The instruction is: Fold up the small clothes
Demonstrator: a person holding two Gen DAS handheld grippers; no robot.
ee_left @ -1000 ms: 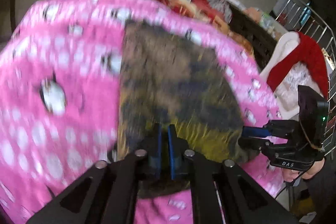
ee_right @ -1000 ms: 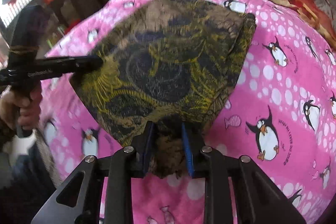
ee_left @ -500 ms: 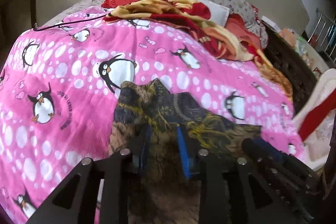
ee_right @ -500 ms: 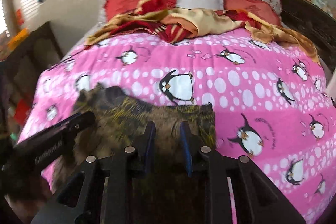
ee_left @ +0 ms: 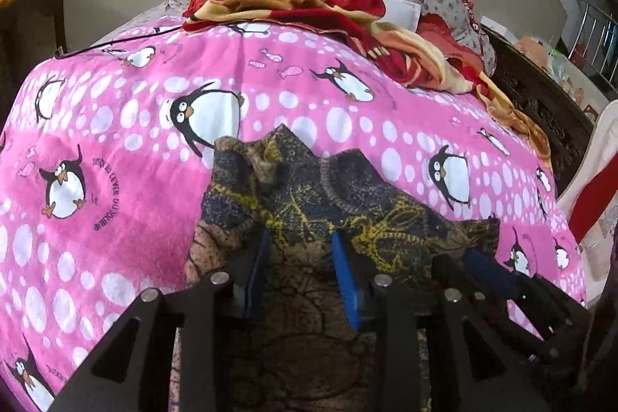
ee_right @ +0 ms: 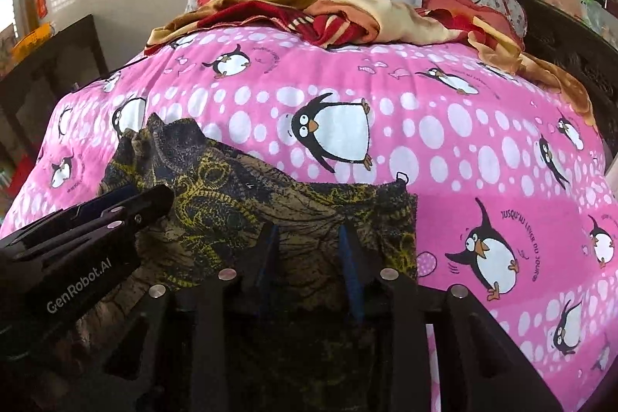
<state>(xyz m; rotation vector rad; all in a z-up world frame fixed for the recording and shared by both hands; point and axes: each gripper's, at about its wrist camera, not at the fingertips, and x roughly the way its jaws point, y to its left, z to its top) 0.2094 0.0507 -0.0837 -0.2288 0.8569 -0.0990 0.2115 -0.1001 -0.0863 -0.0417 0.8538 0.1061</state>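
We have the dark yellow-patterned garment (ee_left: 309, 215) on the penguin blanket (ee_left: 116, 149), its near edge towards us. Left gripper (ee_left: 299, 257) and right gripper (ee_right: 309, 250) have just been opening, cloth lying loose between their jaws, letting the fold settle.

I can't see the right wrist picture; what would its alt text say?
A dark brown and yellow patterned garment lies crumpled on a pink penguin-print blanket, between the parted blue-padded fingers of the right gripper. The left gripper reaches in from the left; red and cream bedding is heaped behind.
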